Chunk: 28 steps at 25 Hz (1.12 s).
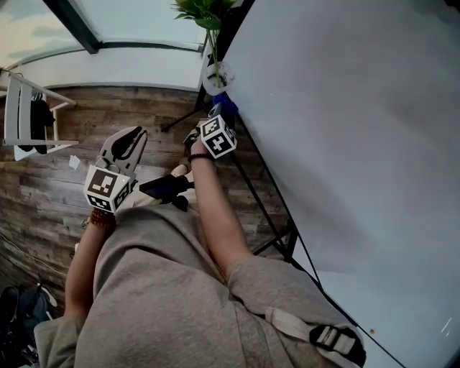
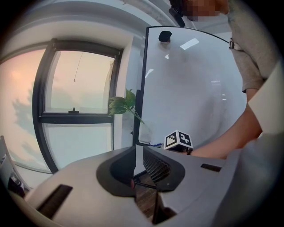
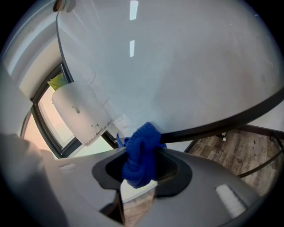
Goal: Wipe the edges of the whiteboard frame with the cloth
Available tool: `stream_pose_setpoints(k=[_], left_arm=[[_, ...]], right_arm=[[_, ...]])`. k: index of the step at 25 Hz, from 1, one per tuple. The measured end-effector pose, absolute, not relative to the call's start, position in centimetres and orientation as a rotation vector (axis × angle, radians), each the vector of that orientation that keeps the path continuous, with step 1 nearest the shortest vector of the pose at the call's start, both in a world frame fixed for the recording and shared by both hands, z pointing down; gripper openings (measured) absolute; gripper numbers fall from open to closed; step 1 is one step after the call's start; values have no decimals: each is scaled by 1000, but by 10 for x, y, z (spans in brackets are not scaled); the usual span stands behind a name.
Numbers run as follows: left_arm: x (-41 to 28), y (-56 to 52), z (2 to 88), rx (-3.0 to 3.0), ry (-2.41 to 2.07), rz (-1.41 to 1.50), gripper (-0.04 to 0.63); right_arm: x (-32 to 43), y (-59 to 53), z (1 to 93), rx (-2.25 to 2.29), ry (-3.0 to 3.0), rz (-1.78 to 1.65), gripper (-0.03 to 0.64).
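Grey T-shirt (image 1: 165, 287), beaded bracelet (image 1: 100, 218), white black-lined left gripper (image 1: 135, 136)

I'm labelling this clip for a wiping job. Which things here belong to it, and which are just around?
In the job: blue cloth, right gripper shut on it, whiteboard, its dark frame.
Just around: left gripper with nothing in it, plant, white rack, wood floor.

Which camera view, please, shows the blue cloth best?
The right gripper view: the blue cloth sits bunched in the jaws of the right gripper, by the whiteboard frame. The head view shows only a small blue patch beyond that gripper's cube; the left gripper view hardly shows it.
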State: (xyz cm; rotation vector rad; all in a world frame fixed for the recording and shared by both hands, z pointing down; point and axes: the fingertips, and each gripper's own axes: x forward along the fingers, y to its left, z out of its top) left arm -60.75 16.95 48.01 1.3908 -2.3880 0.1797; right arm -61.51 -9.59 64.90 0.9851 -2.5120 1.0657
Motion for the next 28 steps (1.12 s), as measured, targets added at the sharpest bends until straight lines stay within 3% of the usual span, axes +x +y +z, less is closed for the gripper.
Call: stream_pose_setpoints(k=[11, 16, 28], left_arm=[[-590, 176, 479, 1408, -2370, 165, 57], [-581, 155, 478, 1507, -2329, 143, 57], [-548, 95, 480, 1757, -2139, 106, 57]], right_arm=[[-630, -91, 642, 848, -2603, 1110, 147], [-643, -48, 658, 311, -2601, 980, 150], [-528, -28, 680, -4, -2468, 571, 154]])
